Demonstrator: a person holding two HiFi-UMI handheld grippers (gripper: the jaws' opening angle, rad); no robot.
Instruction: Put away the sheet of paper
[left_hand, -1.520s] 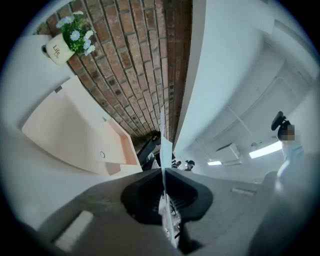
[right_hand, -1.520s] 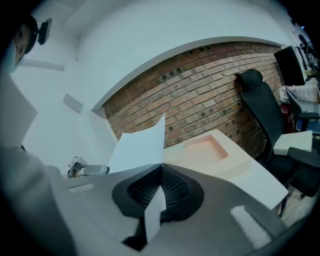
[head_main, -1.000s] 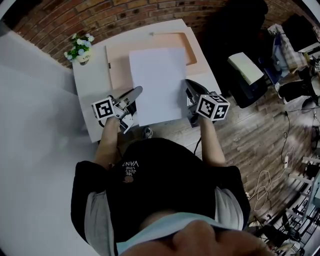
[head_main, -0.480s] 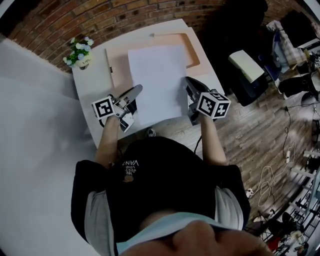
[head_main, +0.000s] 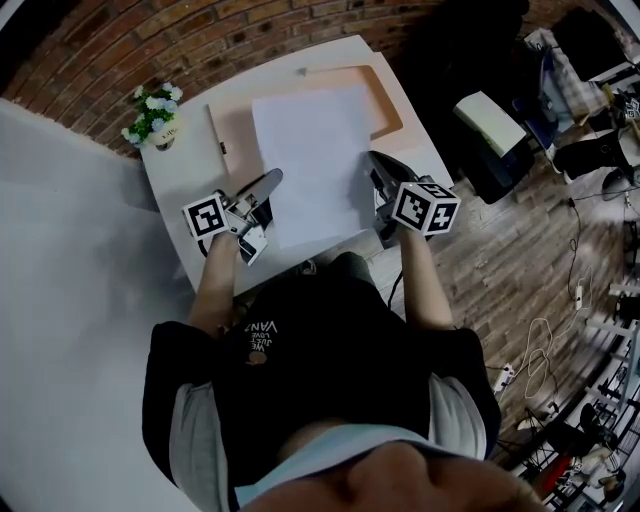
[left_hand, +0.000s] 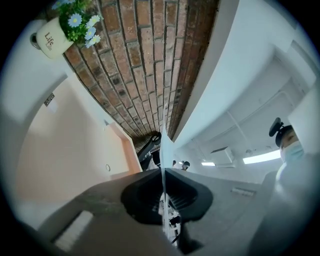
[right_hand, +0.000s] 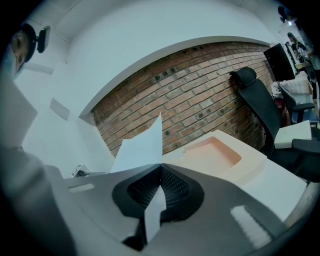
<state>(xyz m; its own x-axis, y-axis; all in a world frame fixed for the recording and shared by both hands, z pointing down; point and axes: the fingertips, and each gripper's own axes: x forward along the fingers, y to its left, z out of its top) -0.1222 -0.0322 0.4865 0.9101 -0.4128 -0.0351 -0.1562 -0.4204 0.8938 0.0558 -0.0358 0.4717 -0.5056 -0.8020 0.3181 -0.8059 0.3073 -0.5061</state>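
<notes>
Most of peach tray under sheet; its L-edge label too small to read.

Red brick wall ran behind a white table, with a small pot of daisies on its far left corner. Wood plank floor lay on the right, cables strewn over it. A black office chair stood by the bricks. Plain white panel on the left.
</notes>
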